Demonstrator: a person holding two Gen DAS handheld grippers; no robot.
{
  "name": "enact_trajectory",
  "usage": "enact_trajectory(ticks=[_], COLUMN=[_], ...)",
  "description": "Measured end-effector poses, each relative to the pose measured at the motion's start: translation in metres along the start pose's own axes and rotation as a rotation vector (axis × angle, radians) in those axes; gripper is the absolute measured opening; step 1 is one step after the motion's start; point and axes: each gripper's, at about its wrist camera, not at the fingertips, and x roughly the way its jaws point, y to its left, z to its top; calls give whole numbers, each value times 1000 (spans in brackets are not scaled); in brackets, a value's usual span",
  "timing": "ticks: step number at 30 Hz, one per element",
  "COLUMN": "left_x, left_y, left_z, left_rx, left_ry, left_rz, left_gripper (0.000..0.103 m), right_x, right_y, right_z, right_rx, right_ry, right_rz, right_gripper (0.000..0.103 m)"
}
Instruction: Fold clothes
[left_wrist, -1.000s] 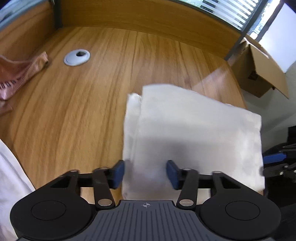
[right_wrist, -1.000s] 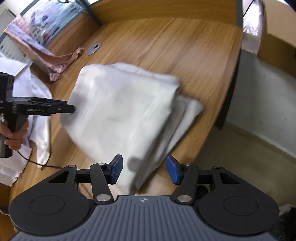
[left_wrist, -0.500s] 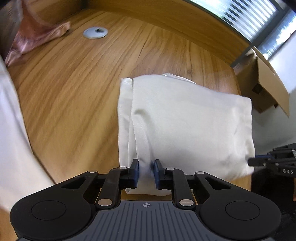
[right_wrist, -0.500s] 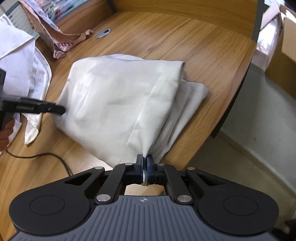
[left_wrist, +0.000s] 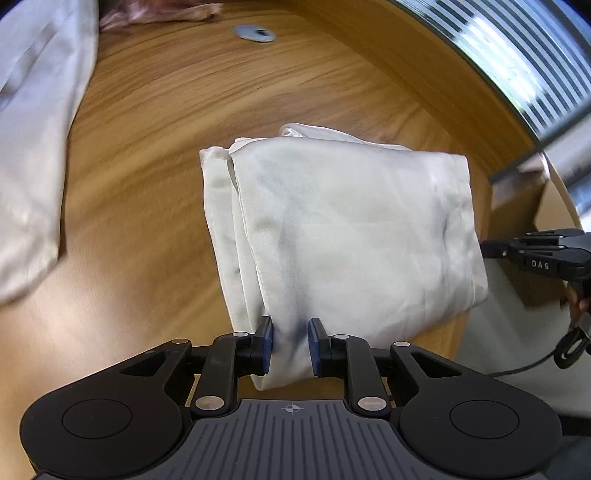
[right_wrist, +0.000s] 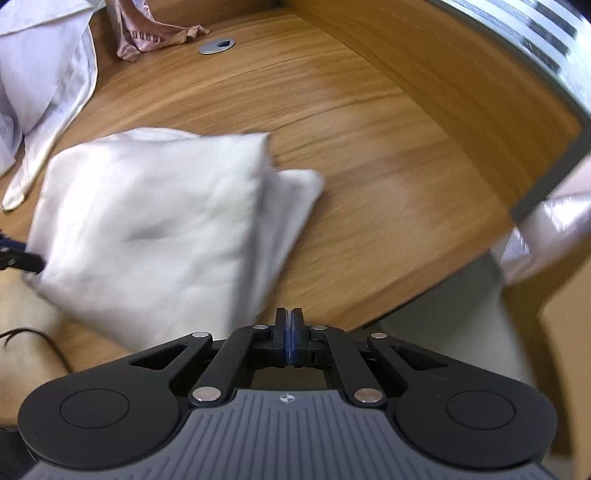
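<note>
Left gripper (left_wrist: 290, 345): a handheld black tool with a grey ribbed plate at six o'clock carrying a small crosshair mark. Two rounded black lobes, each with a shallow circular recess, sit at seven and five o'clock. Angled black linkage arms with silver round pivot pins run up to two fingers (left_wrist: 264, 345) faced with blue pads.

Right gripper (right_wrist: 290, 338): the same build, with black lobes, a grey ribbed plate bearing a crosshair, silver pins and blue-faced pads. From the other camera its black side shows white letters "DAS" at three o'clock, with a black cable looping below at four o'clock.
</note>
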Motion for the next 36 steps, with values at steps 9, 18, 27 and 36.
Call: enact_trajectory(ticks=[9,18,27,36], left_x=[12,7,-30,-66], left_y=[-50,-73,-39,-18], left_z=[-23,-30,-17,-32], left_rx=[-171,-264,-394,-490], left_ry=[-65,-194,-321,-312], left_rz=[44,103,159,195], left_gripper=[25,25,26,46], right_x=[-6,-40,-47,-30], right_y=[-31,4,94,172], right_z=[38,40,15,-11], right_rx=[-211,-445,-707,-867], right_ry=[-37,-97,-102,-109], right_rz=[72,239,406,464], right_gripper=[2,12,27,36])
